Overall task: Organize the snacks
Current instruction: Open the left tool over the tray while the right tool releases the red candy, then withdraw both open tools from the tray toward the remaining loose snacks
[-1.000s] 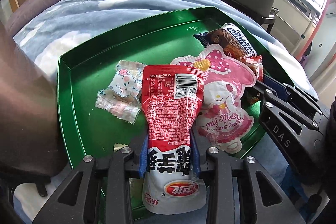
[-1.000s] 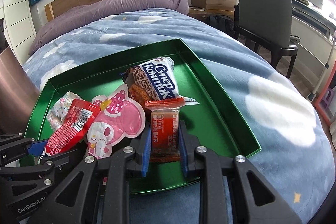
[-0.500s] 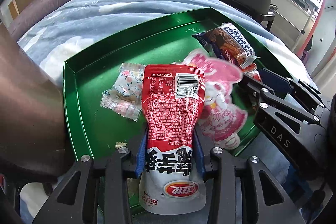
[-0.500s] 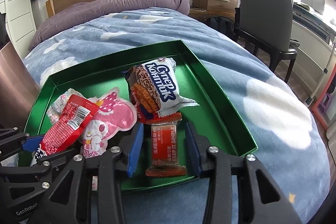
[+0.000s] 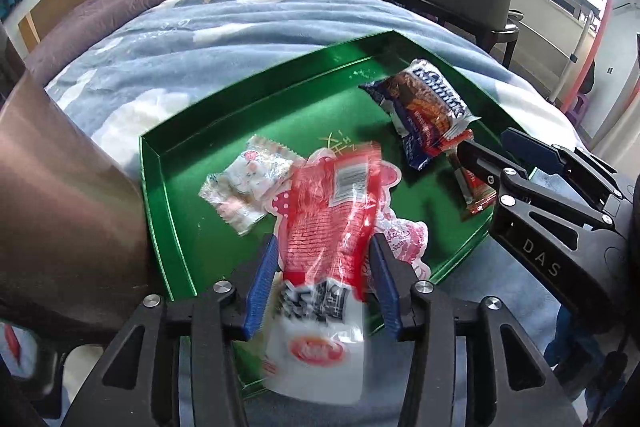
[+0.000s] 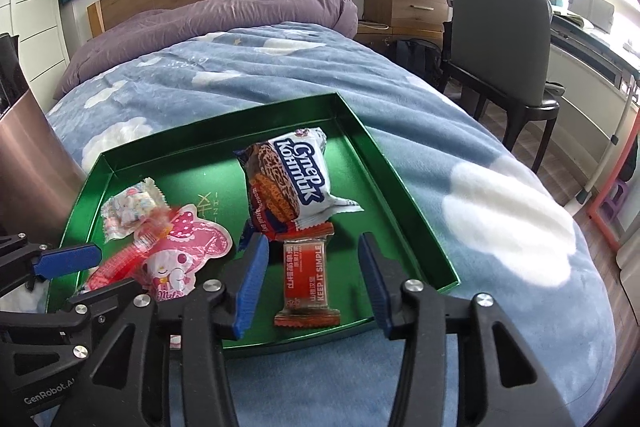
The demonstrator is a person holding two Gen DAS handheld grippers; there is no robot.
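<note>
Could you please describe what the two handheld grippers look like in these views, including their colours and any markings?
Both are black, angular plastic frames with triangular cut-outs and silver round bolts at the joints. Each finger carries a blue pad. Seen from the left camera, the right gripper bears pale "DAS" lettering on its side; seen from the right camera, the left gripper shows white "GenRobot.AI" lettering. No sleeves or cables are clearly visible.

snacks in green tray [image 6: 396, 179] — orange bar [image 6: 307, 277] flat; red pouch [image 5: 336, 211] blurred
</note>
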